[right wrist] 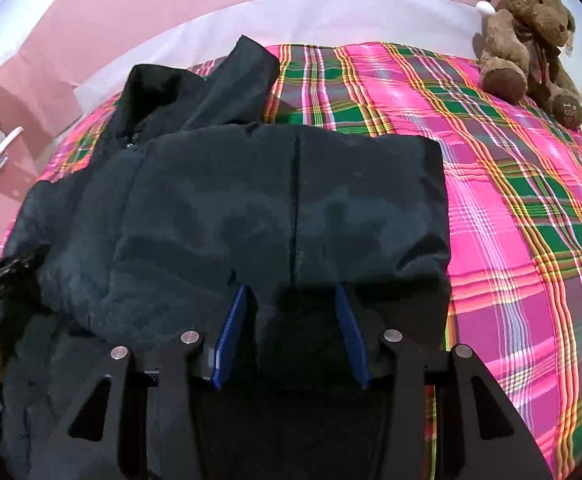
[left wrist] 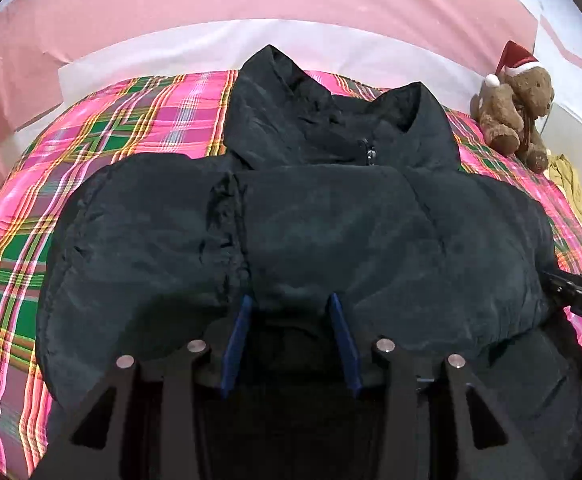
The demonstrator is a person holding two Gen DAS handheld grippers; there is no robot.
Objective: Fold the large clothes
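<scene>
Left claw: your left gripper (left wrist: 289, 304) has its 2 blue pads about half apart, with a fold of the dark puffy jacket (left wrist: 291, 220) bunched between them; the pads appear to press on the fabric, so read this as a grip on the jacket's near edge.
Right claw: your right gripper (right wrist: 291, 296) shows the same, 2 blue pads set half apart with a fold of the jacket (right wrist: 251, 208) between them, apparently held.
Spacing of the claws: they sit side by side on the same near edge; from the left camera the right gripper's black body (left wrist: 579, 292) pokes in at the right.
Jacket, place: it lies straight ahead of both claws on the pink-and-green plaid bedspread (left wrist: 19, 240), with the collar and zipper (left wrist: 369, 156) at the far end.
Long axis: it runs away from you, hem near, collar far.
Fold state: judging by the doubled layer, the lower part looks laid up over the chest.
Nearer hand: neither; both are on the cloth, the left toward the jacket's left half.
Beyond: a brown teddy bear in a red Santa hat (right wrist: 527, 40) sits well apart at the far right.
</scene>
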